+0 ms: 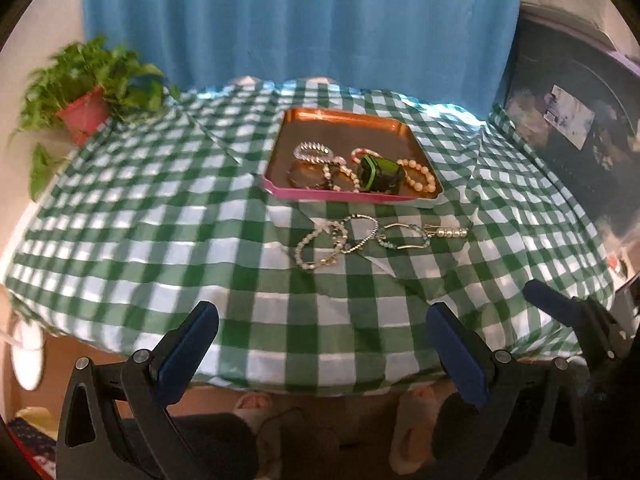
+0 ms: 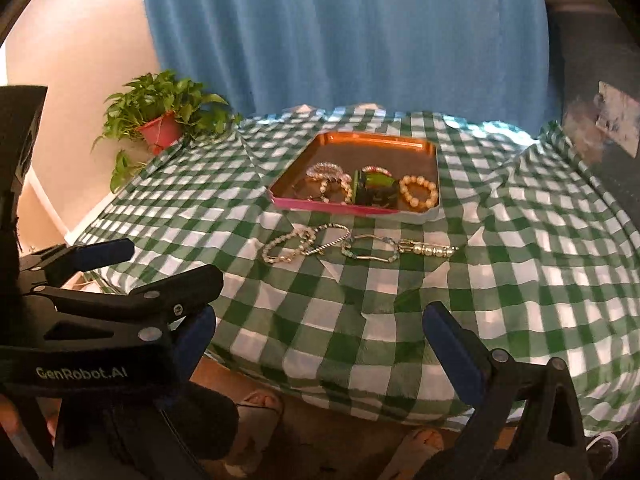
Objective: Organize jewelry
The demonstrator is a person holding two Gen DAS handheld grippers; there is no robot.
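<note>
A copper tray with a pink rim [image 1: 344,197] [image 2: 352,138] sits mid-table and holds a yellow bead bracelet [image 1: 420,175] [image 2: 419,193], a green box [image 1: 378,174] [image 2: 374,188] and other bracelets. In front of it on the cloth lie a pearl bracelet [image 1: 316,249] [image 2: 286,246], a dark bead chain [image 1: 362,232] [image 2: 330,238], a wire bracelet [image 1: 404,236] [image 2: 372,248] and a pearl clip [image 1: 450,233] [image 2: 430,250]. My left gripper [image 1: 322,344] is open and empty at the near table edge. My right gripper [image 2: 320,344] is open and empty beside it.
A green-and-white checked cloth [image 1: 160,240] [image 2: 520,260] covers the table. A potted plant [image 1: 86,92] [image 2: 160,116] stands at the far left corner. A blue curtain [image 1: 300,20] hangs behind. A dark board [image 1: 568,132] leans at the right. Feet in sandals [image 1: 256,404] show below the table edge.
</note>
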